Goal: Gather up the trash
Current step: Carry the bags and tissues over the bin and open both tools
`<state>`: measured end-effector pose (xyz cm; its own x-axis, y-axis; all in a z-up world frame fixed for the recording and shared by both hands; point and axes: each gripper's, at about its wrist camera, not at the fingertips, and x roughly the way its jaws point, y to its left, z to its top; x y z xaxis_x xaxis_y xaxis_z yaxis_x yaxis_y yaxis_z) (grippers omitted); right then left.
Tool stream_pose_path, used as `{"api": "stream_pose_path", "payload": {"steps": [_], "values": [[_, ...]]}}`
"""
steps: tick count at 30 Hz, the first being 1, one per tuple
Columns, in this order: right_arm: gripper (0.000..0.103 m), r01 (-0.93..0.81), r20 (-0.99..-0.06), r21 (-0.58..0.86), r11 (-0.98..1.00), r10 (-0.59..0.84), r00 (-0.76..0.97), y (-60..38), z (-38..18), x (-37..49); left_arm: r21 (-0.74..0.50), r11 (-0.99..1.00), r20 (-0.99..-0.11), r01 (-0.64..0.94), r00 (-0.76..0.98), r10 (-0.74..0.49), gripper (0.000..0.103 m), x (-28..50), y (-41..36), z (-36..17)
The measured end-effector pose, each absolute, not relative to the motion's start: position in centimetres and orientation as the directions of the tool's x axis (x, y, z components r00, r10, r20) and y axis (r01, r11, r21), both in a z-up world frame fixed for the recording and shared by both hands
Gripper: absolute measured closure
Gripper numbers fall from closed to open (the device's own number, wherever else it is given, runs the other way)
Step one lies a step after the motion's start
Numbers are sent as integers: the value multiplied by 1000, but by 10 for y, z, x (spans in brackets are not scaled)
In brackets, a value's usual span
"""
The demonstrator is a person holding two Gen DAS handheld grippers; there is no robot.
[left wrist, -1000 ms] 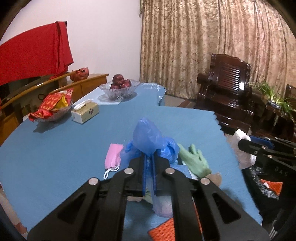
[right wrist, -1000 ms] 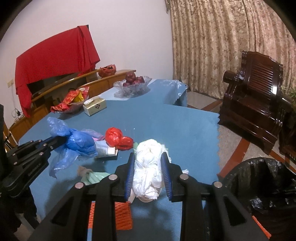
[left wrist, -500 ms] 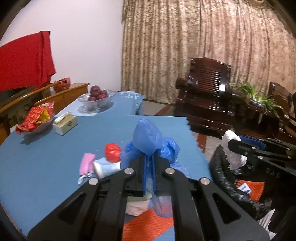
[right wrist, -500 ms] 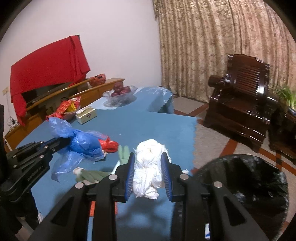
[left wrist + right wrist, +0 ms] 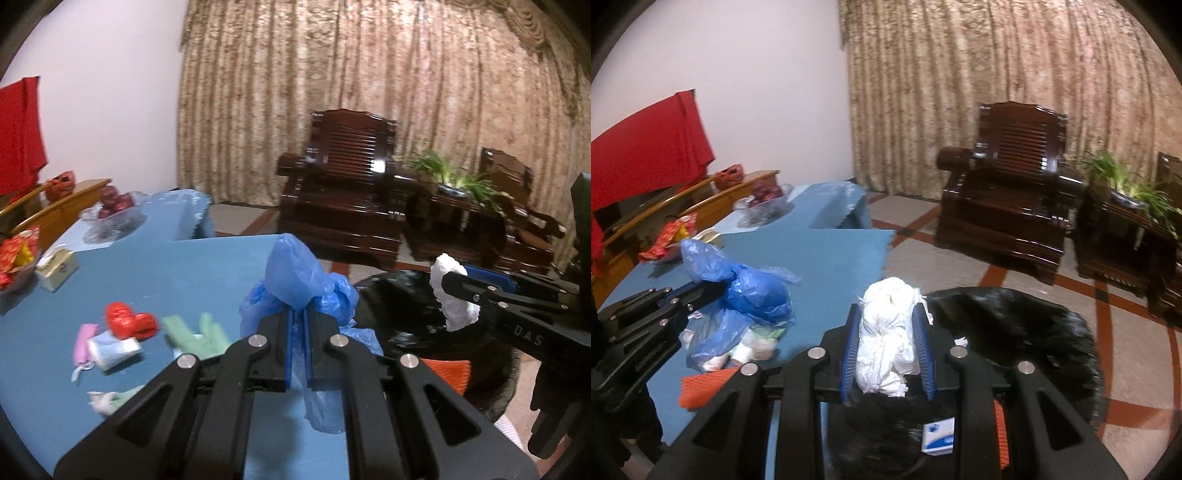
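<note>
Both grippers were clamped on trash beside the black-lined bin (image 5: 1015,325): the left gripper (image 5: 299,314) pinched a blue plastic bag (image 5: 295,280) over the blue table (image 5: 184,269) edge next to the bin, the right gripper (image 5: 886,325) squeezed a white wad (image 5: 886,332) above the bin's rim.

We see a crumpled blue plastic bag (image 5: 303,277) pinched between blue pads on the black left gripper (image 5: 299,325), and a white wad of tissue (image 5: 888,332) in the black right gripper (image 5: 888,347), also blue-padded. The tablecloth (image 5: 166,266) is plain blue. On it lie a red wrapper (image 5: 129,320), a pale green glove (image 5: 195,332) and a pink mask (image 5: 82,343). The bin liner (image 5: 1015,325) is glossy black. Behind, the curtain (image 5: 997,92) is beige with a mottled floral pattern, the armchair (image 5: 1008,188) dark reddish brown, and the draped cloth (image 5: 646,151) bright red.
</note>
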<state>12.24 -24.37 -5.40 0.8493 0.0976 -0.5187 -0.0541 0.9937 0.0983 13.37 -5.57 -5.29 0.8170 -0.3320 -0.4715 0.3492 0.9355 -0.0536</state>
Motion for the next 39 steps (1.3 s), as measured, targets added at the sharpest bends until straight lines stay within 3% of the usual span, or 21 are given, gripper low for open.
{"api": "stream_pose_path", "payload": {"steps": [13, 34, 37, 39], "values": [[75, 100, -543, 95, 990, -32, 839, -315, -70, 111, -65, 861, -481, 504, 741, -469, 99, 142, -139, -72], [73, 163, -582, 99, 982, -75, 810, -348, -93, 106, -68, 831, -539, 552, 681, -496, 98, 150, -174, -104], [68, 168, -584, 94, 981, -83, 808, -348, -93, 107, -80, 827, -542, 557, 672, -505, 90, 152, -175, -103], [66, 175, -585, 94, 980, -88, 806, -349, -93, 106, -86, 827, -547, 556, 667, -506, 74, 153, -173, -104]]}}
